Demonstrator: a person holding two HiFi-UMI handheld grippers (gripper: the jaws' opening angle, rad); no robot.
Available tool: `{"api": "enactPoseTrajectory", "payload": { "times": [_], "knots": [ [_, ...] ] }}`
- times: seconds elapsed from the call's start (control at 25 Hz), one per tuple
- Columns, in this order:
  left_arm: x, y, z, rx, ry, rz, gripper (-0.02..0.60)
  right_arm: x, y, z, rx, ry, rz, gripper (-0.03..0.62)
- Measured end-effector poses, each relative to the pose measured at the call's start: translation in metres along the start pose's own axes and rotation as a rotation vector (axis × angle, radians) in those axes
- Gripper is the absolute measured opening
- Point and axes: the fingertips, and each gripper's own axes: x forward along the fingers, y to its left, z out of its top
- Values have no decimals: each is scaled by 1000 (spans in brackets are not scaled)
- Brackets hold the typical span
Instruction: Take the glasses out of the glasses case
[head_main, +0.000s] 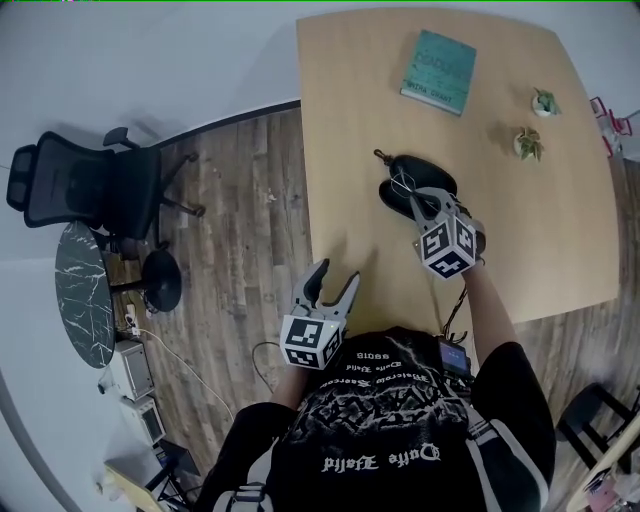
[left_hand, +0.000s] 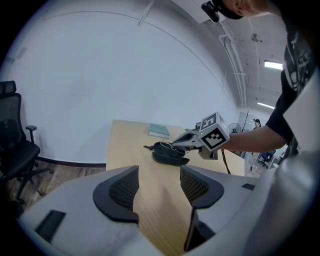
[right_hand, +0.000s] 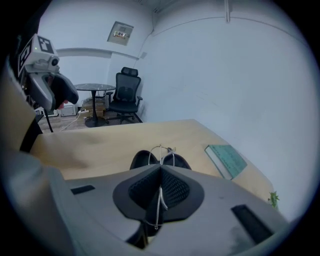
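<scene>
The left claw (left_hand: 159, 186) stood with jaws apart, only bare counter (left_hand: 125, 145) between them. Straight ahead lay the open black glasses case (left_hand: 170, 156), where the right claw (left_hand: 176, 145) reached in from the right, a thin wire of the glasses (left_hand: 164, 144) at its tips. A teal book (left_hand: 160, 131) lay farther ahead, a black office chair (left_hand: 12, 145) far to the left.

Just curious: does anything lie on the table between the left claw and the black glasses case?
Nothing: in the left gripper view, only bare wooden table runs from the left claw to the glasses case.
</scene>
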Motion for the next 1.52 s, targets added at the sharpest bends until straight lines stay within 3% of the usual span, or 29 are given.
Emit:
{"api": "enactPoseTrajectory", "payload": {
  "times": [0.48, 0.96, 1.52],
  "knots": [
    [-27, -4, 7, -23, -88, -10, 265, -78, -5, 42, 61, -126, -145, 6],
    [-37, -27, 10, -11, -131, -83, 265, -146, 12, 59, 133, -226, -268, 6],
    [-53, -31, 5, 10, -140, -158, 265, -209, 56, 39, 414, -363, -442, 6]
  ]
}}
